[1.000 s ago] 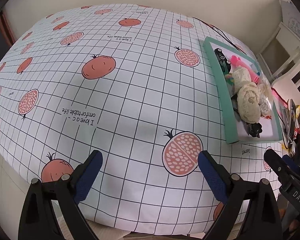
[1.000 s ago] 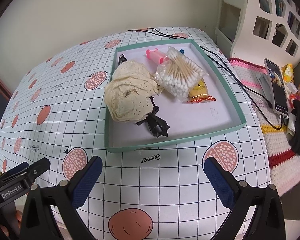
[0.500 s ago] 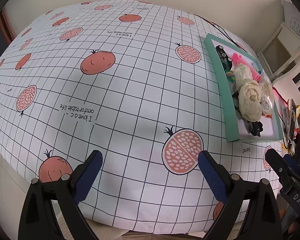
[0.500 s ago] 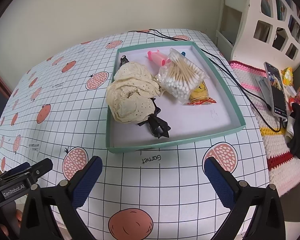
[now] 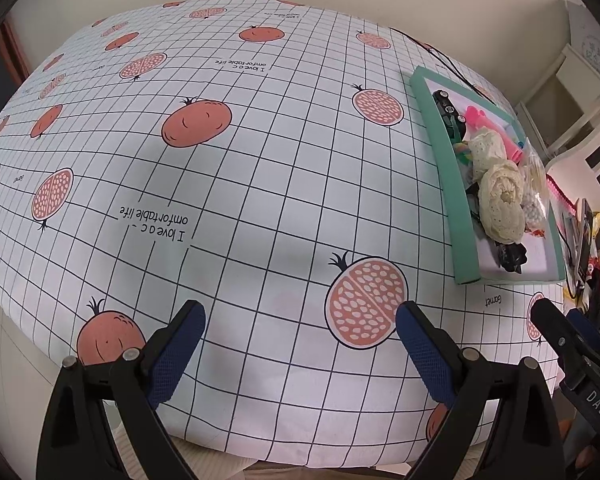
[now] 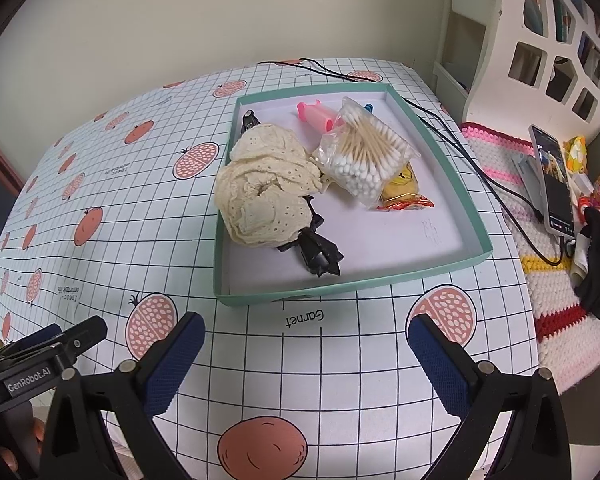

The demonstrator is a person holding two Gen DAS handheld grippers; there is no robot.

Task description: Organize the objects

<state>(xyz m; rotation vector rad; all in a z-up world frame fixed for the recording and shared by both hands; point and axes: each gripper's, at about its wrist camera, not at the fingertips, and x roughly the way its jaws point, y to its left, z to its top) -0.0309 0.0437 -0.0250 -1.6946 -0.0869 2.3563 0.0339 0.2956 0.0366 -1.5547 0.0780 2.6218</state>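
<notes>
Right wrist view: both grippers point(image 6: 306, 354) point(image 5: 300, 340) gape empty over the pomegranate-print tablecloth point(image 6: 340, 380), seemingly padded.

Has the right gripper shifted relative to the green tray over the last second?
Yes, slightly. In the right wrist view the green tray sits a little lower and nearer the open right gripper than before, so it has eased forward toward the tray.

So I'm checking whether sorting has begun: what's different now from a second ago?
Almost nothing. The right gripper has eased slightly closer to the green tray, and the left gripper shifted its aim a little. Both are open and empty, as before. The cream lace cloth, cotton swab bag and black clip lie untouched in the tray.
</notes>
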